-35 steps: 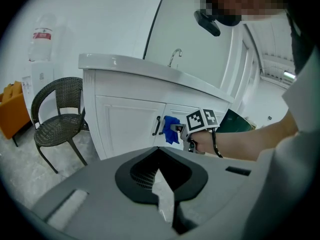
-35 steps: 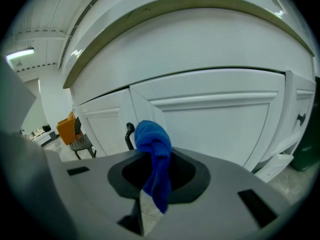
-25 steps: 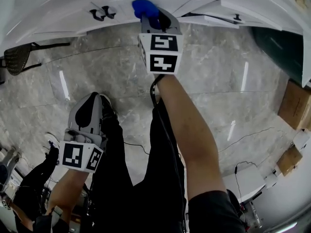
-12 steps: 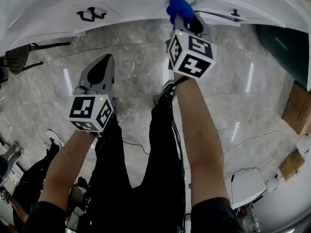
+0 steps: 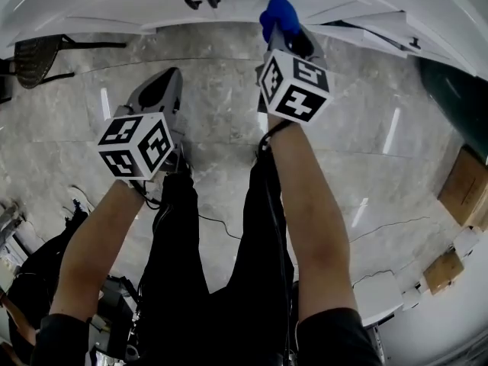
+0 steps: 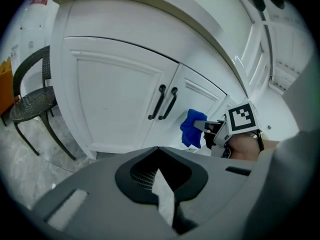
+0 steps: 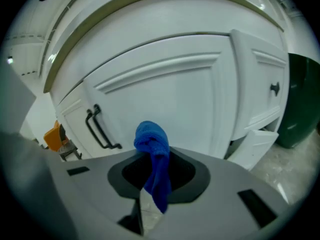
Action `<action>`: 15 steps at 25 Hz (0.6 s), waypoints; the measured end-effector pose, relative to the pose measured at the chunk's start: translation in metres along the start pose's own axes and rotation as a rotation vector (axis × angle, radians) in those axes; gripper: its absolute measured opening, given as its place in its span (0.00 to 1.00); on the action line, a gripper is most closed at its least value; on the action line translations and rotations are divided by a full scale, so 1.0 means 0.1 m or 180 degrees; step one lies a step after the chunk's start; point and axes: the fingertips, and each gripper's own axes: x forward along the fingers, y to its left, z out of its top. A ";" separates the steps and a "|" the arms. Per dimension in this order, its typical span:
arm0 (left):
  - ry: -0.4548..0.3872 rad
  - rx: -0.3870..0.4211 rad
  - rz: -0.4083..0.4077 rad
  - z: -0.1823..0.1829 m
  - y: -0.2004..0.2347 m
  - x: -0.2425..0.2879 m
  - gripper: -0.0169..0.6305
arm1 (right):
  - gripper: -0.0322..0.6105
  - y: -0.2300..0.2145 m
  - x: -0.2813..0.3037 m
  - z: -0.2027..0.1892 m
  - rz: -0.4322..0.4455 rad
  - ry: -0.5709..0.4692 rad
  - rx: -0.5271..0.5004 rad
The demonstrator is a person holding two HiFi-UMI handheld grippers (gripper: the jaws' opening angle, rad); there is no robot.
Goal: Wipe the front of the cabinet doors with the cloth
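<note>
The blue cloth (image 5: 278, 12) is bunched at the tip of my right gripper (image 5: 286, 40), which is shut on it and holds it against the white cabinet door (image 7: 165, 94). In the right gripper view the cloth (image 7: 152, 154) hangs out of the jaws, right of two black handles (image 7: 100, 129). My left gripper (image 5: 162, 90) hovers over the floor to the left, short of the doors, shut with nothing in it. From the left gripper (image 6: 160, 184) view, the handles (image 6: 162, 103), the cloth (image 6: 192, 128) and the right gripper (image 6: 210, 129) show ahead.
A dark wicker chair (image 5: 34, 59) stands left of the cabinet. A further door (image 7: 260, 84) with a small knob stands ajar on the right, beside a dark green bin (image 5: 454, 90). Cardboard boxes (image 5: 465, 174) and cables lie on the marble floor. The person's black-trousered legs (image 5: 221, 265) are below.
My left gripper has risen from low by the legs to near the right one. The right gripper has slid the cloth rightward along the door, away from the handles.
</note>
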 end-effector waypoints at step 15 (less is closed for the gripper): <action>-0.0034 -0.0087 0.0046 -0.19 0.24 -0.09 0.03 | 0.16 0.82 0.59 -0.26 0.0684 0.0184 -0.0806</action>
